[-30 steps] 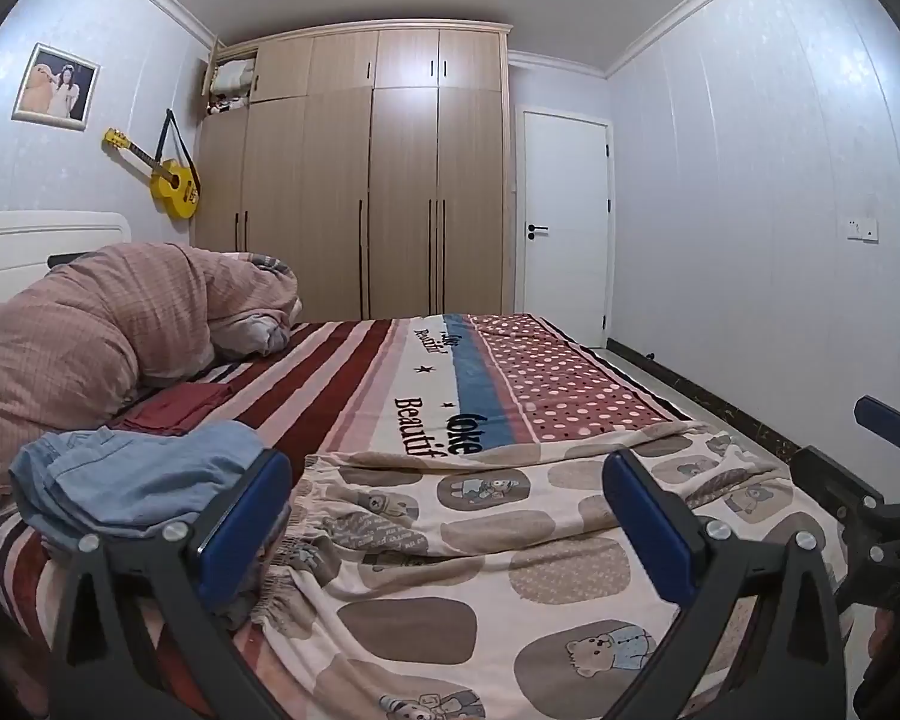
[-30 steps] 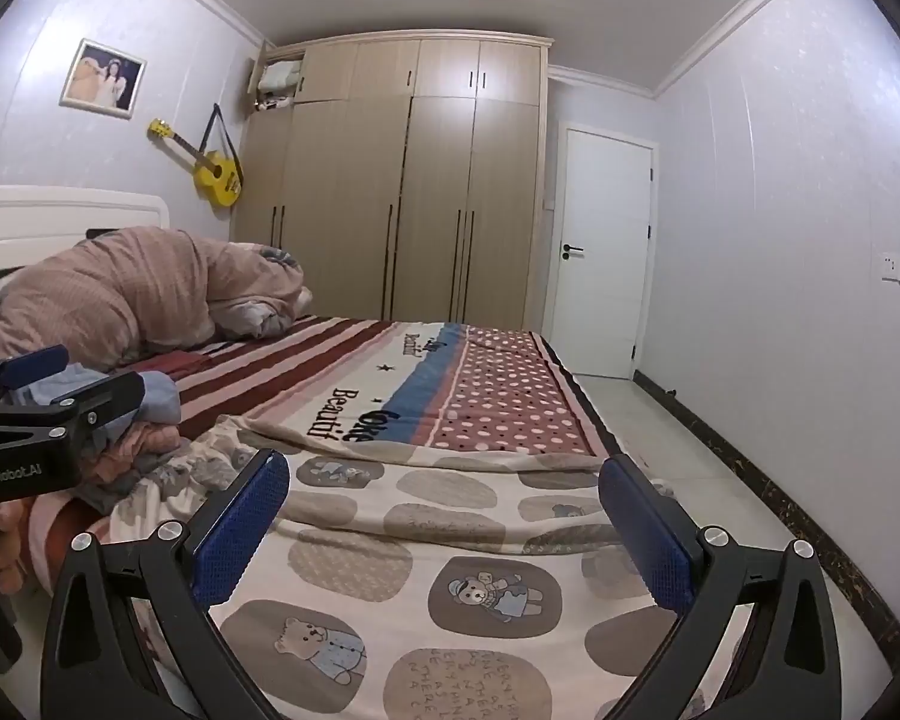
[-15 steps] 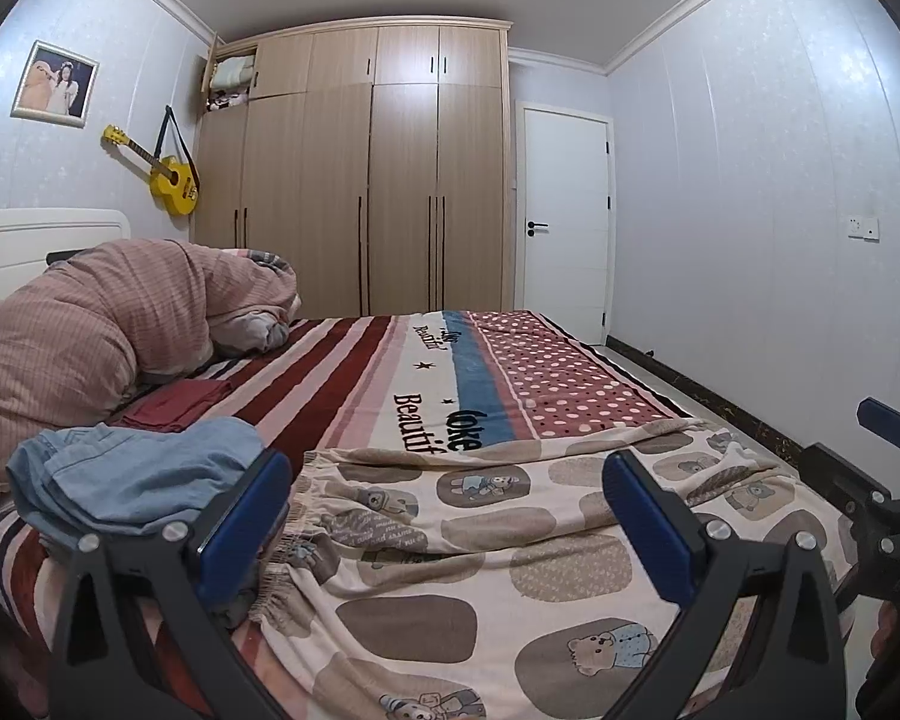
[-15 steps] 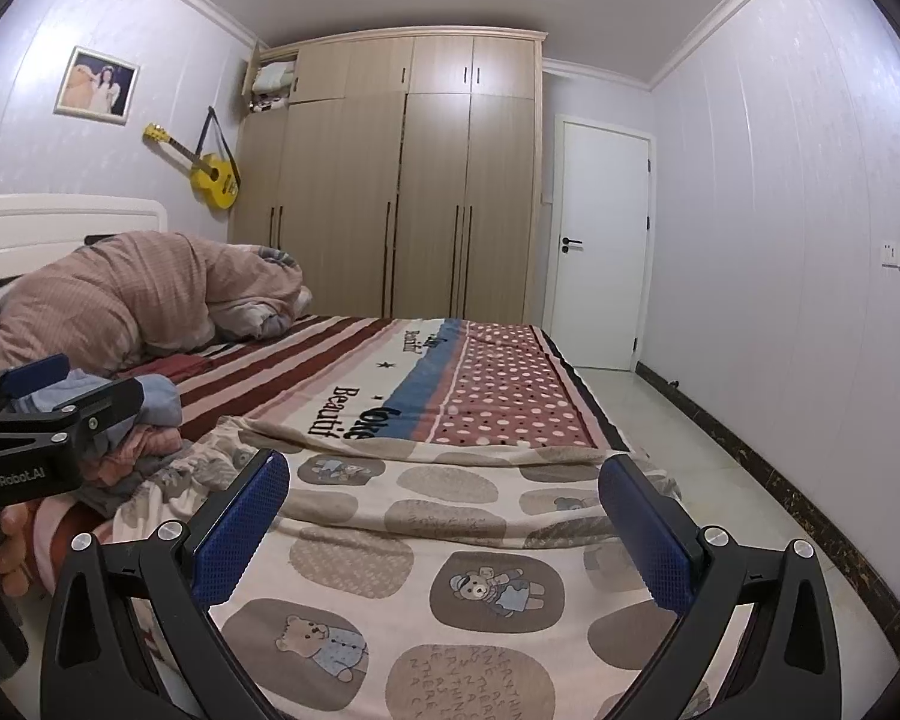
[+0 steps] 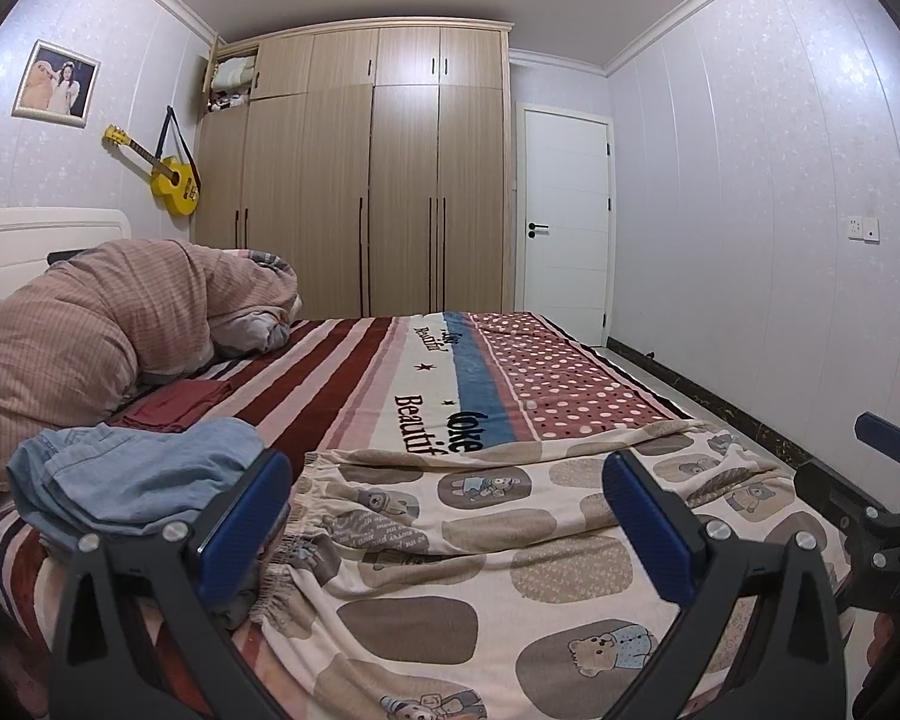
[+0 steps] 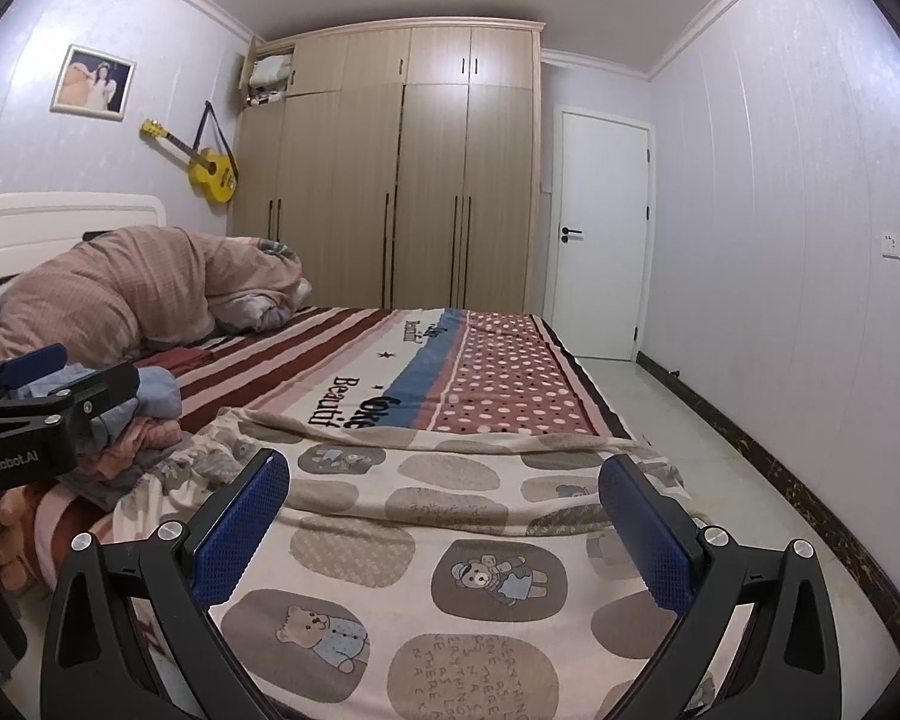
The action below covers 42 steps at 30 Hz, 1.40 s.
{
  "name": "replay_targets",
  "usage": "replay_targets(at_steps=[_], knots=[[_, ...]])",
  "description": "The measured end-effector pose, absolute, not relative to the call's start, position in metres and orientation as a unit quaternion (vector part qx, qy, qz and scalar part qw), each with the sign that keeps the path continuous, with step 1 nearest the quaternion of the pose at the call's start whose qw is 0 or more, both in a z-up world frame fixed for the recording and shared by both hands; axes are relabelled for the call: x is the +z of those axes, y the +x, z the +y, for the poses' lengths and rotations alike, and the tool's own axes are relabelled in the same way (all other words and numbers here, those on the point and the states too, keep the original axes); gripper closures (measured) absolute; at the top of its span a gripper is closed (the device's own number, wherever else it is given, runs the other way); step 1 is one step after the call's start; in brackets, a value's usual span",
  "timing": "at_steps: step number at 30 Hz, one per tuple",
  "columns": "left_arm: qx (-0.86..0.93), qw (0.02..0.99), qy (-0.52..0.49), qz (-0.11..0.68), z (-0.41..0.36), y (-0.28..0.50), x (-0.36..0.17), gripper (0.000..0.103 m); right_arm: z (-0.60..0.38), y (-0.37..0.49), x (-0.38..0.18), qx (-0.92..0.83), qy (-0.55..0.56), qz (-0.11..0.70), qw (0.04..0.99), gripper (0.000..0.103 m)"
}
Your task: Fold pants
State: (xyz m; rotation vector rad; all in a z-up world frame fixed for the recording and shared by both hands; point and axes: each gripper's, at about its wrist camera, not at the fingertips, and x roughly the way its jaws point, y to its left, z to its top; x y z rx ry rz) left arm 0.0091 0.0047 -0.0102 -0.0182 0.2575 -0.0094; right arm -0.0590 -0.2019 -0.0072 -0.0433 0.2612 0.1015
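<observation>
Cream pants with a brown patch and bear print [image 5: 498, 546] lie spread flat across the near end of the bed, elastic waistband to the left; they also fill the right wrist view [image 6: 450, 552]. My left gripper [image 5: 450, 528] is open and empty, hovering above the waistband side. My right gripper [image 6: 444, 534] is open and empty above the pants' right part. The right gripper shows at the right edge of the left wrist view [image 5: 882, 498], and the left gripper at the left edge of the right wrist view [image 6: 36, 414].
A pile of clothes with blue denim on top [image 5: 132, 480] lies left of the pants. A folded dark red cloth [image 5: 177, 405] and a bunched pink duvet [image 5: 108, 330] lie beyond. The striped bed cover [image 5: 426, 372] stretches toward the wardrobe [image 5: 390, 180]. Floor [image 6: 702, 420] runs along the right.
Both views have shifted only slightly; both grippers stay open above the pants, and the pants have not moved.
</observation>
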Motion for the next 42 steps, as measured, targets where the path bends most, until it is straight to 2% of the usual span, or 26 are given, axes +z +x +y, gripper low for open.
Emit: replay_targets(at_steps=[31, 42], knots=[[-0.011, 0.991, -0.013, 0.129, 0.005, 0.009, -0.013, 0.001, -0.211, -0.050, -0.016, 0.046, -0.015, 0.143, 0.988, 0.001], [-0.026, 0.985, -0.029, 0.171, 0.023, 0.016, -0.031, 0.001, -0.233, -0.050, -0.023, 0.037, 0.021, 0.175, 0.984, 0.001]])
